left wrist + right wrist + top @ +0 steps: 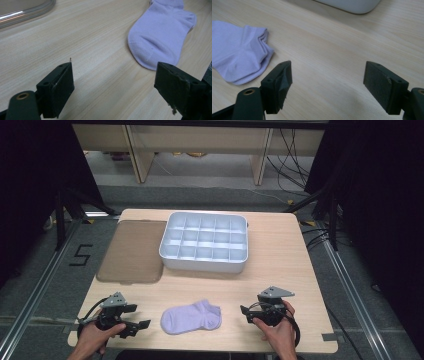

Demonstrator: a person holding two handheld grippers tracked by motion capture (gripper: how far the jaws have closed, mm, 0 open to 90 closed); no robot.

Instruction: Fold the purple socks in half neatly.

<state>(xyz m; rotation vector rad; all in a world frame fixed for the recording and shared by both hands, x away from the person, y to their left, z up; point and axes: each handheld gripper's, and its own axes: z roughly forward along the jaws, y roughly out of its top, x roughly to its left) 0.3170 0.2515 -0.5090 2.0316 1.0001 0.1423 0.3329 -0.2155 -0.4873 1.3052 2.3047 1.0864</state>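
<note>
A pale purple sock lies flat near the table's front edge, toe to the left and cuff to the right. My left gripper rests low on the table just left of the toe, jaws wide open and empty. In the left gripper view the sock's toe lies ahead and to the right of the left gripper. My right gripper sits to the right of the cuff, open and empty. In the right gripper view the sock's cuff end lies at the left, beyond the right gripper.
A white tray divided into several compartments stands at the table's middle back. Its brown translucent lid lies flat to the left of it. Bare wood stretches between the tray and the sock. The table's front edge runs just below both hands.
</note>
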